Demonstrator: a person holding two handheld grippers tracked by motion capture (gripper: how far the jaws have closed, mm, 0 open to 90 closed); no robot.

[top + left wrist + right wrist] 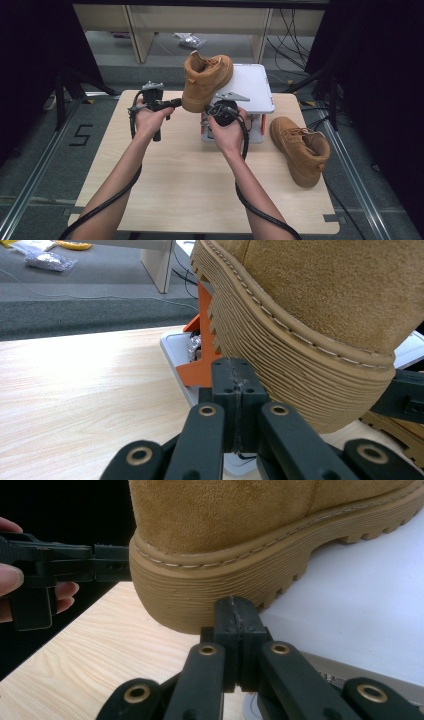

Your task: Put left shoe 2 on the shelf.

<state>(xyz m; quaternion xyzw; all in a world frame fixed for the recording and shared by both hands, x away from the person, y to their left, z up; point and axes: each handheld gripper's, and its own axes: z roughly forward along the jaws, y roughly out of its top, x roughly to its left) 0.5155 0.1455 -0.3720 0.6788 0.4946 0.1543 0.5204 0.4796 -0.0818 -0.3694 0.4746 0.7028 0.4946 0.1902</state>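
A tan suede boot point(206, 77) rests tilted, its front part on a white platform point(252, 85) and its heel hanging off the near edge above the table. My left gripper point(175, 103) is shut, nothing between its jaws, and its tip touches the left side of the heel's ribbed sole point(280, 355). My right gripper point(215, 107) is also shut and empty, its tip point(235, 615) against the underside edge of the heel sole point(200, 590). In the right gripper view, the left gripper point(112, 562) comes in from the left and meets the heel.
A second tan boot point(300, 147) lies on its side on the wooden table point(175, 175) at the right. The white platform stands on orange supports point(200, 370). Shelving legs and cables are on the floor beyond the table.
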